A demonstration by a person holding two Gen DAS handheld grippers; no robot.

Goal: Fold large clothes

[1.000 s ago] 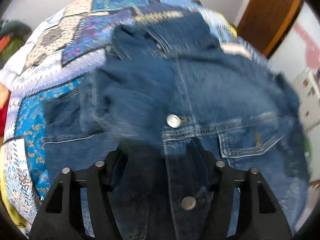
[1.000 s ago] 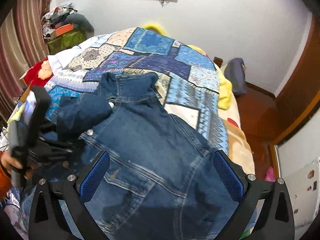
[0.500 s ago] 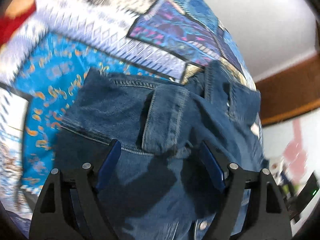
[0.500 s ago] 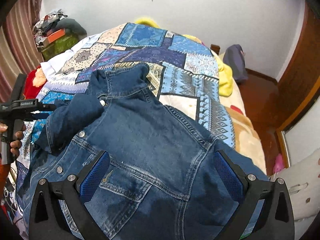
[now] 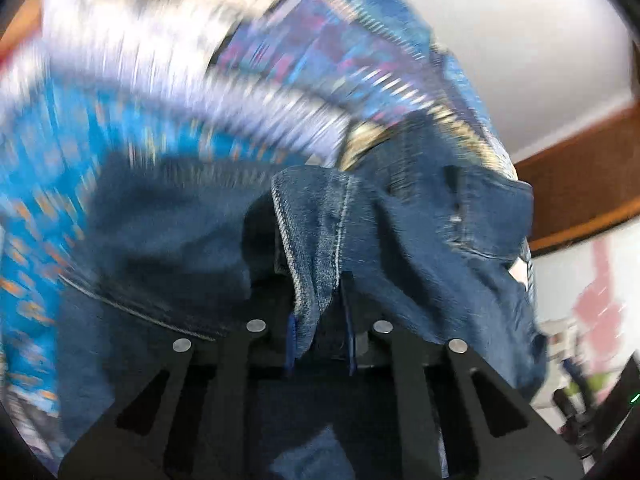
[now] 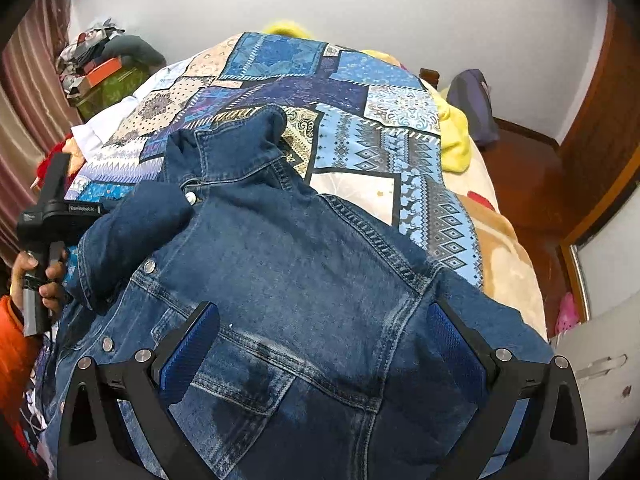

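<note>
A dark blue denim jacket (image 6: 300,260) lies front up on the patchwork quilt (image 6: 360,128), collar (image 6: 236,144) toward the far end. Its left sleeve (image 6: 132,232) is folded across the chest. In the left wrist view my left gripper (image 5: 320,332) has its jaws closing, with the sleeve cuff (image 5: 312,240) pinched between the blue pads. That view is motion-blurred. The right wrist view shows the left gripper's body (image 6: 52,216) in a hand (image 6: 40,280) at the jacket's left edge. My right gripper (image 6: 320,344) hangs wide open over the jacket's lower front, holding nothing.
A heap of clothes and boxes (image 6: 104,72) sits at the back left by a curtain (image 6: 24,92). A yellow blanket (image 6: 452,140) edges the bed's right side. Beyond it are a dark bag (image 6: 472,104) on the floor and a wooden door (image 6: 600,128).
The left gripper's jaws went from wide apart to close together on the sleeve cuff, and its view rolled. The right gripper sank slightly toward the jacket.
</note>
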